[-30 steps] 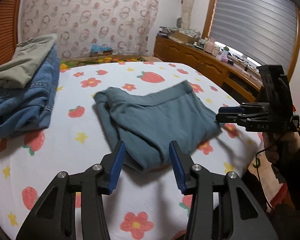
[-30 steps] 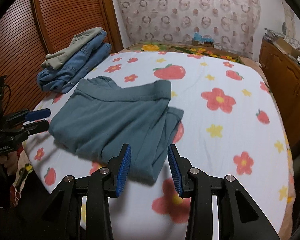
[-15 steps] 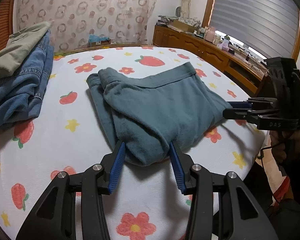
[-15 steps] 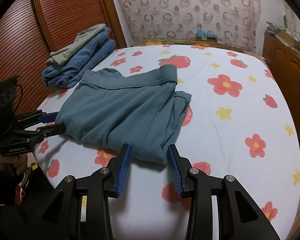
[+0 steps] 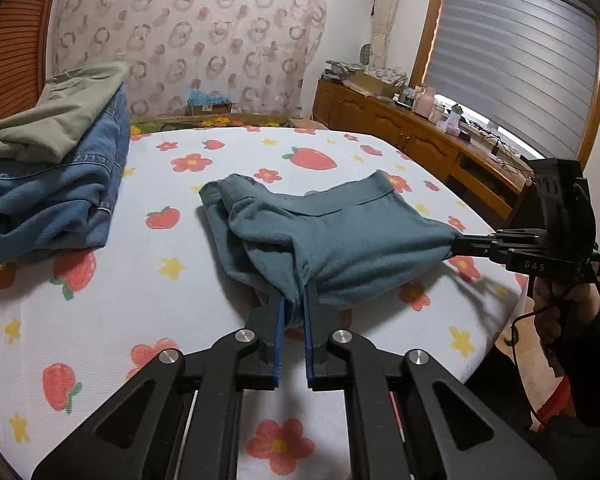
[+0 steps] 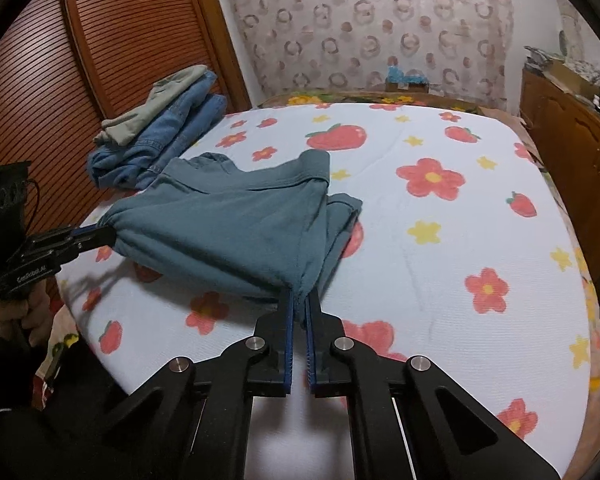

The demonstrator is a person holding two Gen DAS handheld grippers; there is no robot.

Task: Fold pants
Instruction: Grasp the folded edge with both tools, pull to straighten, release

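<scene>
Now both grippers, open a second ago, have clamped the teal pants (image 5: 340,236): left gripper (image 5: 292,312) and right gripper (image 6: 299,312) each pinch a near corner, lifting it off the bed (image 5: 100,320).

The left wrist view sits low over the near edge of the bed (image 5: 100,320), looking forward along its own fingers (image 5: 278,344) toward the patterned curtain (image 5: 188,40) and the wooden cabinets (image 5: 400,136) at right. The right wrist view looks from the same bed edge, further along it, angled toward the slatted wooden door (image 6: 112,40). Both are close in — each catches the other gripper at its frame edge — and both share the teal pants (image 5: 340,236), the folded jeans pile (image 6: 168,136) and the curtain.
</scene>
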